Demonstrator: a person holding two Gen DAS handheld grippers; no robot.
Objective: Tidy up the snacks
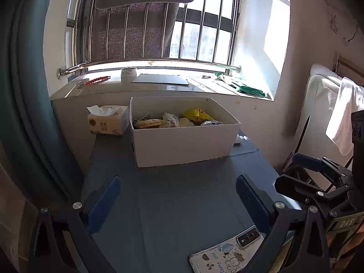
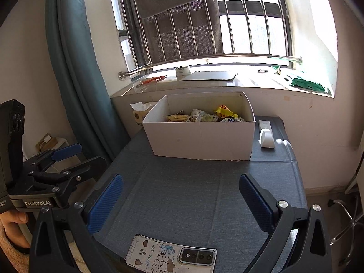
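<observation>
A white cardboard box [image 1: 182, 144] stands at the far end of the blue-grey table [image 1: 182, 193]; it also shows in the right wrist view [image 2: 202, 140]. Several wrapped snacks [image 1: 173, 120] lie inside it, among them a yellow packet [image 2: 224, 111]. My left gripper [image 1: 178, 201] is open and empty, held above the table in front of the box. My right gripper [image 2: 180, 199] is open and empty too, beside the left one. Each gripper shows at the edge of the other's view.
A phone in a cartoon case [image 2: 170, 256] lies at the table's near edge. A tissue box [image 1: 108, 119] stands left of the white box. A white remote [image 2: 266, 134] lies to its right. A windowsill [image 1: 159, 86] runs behind, a teal curtain [image 2: 72, 68] hangs left.
</observation>
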